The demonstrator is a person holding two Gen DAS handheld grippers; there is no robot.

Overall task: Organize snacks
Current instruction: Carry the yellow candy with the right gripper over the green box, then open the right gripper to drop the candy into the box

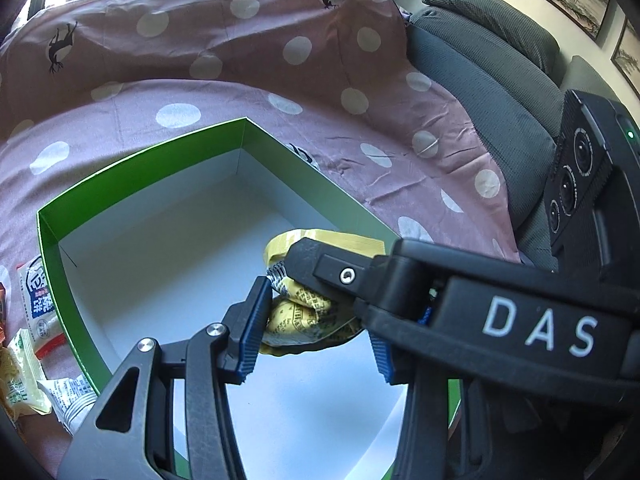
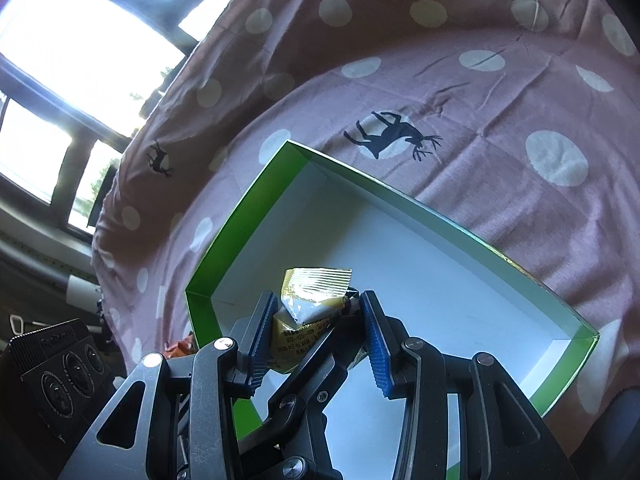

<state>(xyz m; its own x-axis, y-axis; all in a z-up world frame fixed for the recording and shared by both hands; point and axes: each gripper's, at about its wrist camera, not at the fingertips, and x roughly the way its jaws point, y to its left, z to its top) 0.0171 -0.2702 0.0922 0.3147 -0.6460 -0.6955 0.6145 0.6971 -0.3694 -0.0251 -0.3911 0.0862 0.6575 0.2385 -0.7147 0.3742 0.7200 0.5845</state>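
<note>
Both grippers clamp one yellow snack packet [image 1: 308, 312] over the white floor of the green box [image 1: 160, 152]: left gripper [image 1: 312, 340], right gripper [image 2: 316, 340]. Box sits on pink polka-dot deer cloth [image 2: 480, 100]. Loose snack packets [image 1: 36, 304] beside it. Grey sofa [image 1: 480, 80], windows [image 2: 80, 40] behind.

One open green cardboard box with a white inside [image 1: 120, 168], one crumpled yellow foil snack packet [image 1: 304, 312] over it, and perhaps four more wrapped snack packets [image 1: 38, 300] heaped at its left.
</note>
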